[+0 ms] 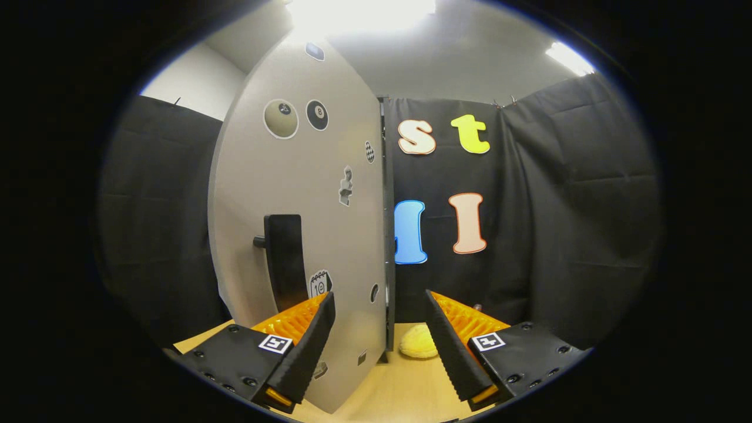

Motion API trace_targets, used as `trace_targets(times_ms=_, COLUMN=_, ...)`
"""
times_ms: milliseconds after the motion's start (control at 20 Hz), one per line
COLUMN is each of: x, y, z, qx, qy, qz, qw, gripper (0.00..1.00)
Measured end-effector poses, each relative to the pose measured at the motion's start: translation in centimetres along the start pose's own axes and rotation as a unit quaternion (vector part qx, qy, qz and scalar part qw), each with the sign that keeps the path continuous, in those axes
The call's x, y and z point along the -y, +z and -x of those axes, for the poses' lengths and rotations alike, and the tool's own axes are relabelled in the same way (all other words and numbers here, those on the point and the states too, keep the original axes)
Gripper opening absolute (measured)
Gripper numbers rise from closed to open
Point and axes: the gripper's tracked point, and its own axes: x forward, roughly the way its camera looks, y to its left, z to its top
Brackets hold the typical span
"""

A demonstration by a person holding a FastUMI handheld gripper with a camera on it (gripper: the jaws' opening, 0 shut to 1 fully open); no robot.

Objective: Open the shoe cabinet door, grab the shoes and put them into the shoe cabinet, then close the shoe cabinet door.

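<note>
The grey shoe cabinet door (294, 194), dotted with stickers, stands swung out toward me, its free edge running down between my fingers. Its black handle (285, 258) sits just above and beyond my left finger. My gripper (380, 317) is open, with one finger on each side of the door's edge and neither pressing on it. A pale yellow shoe (418, 342) lies on the wooden floor (405, 388) just beyond the door, between the fingers. The cabinet's inside is hidden behind the door.
Black cloth walls close the booth behind and on both sides. The dark edge of the cabinet body (388, 235) stands upright right behind the door. Light wooden floor runs from the fingers to the cloth.
</note>
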Motion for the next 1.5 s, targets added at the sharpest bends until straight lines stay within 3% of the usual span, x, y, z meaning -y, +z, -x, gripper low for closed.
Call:
trace_targets(times_ms=550, x=-10.7, y=-0.5, z=-4.6, qx=-0.004, qy=0.066, qz=0.004, qw=0.998, gripper=0.96)
trace_targets(times_ms=1000, x=-12.9, y=0.0, z=-5.2, qx=-0.001, qy=0.055, qz=0.014, qw=0.998, gripper=0.98)
trace_targets(times_ms=1500, x=-12.4, y=-1.8, z=-3.8, qx=0.001, qy=0.015, qz=0.024, qw=1.000, gripper=0.98)
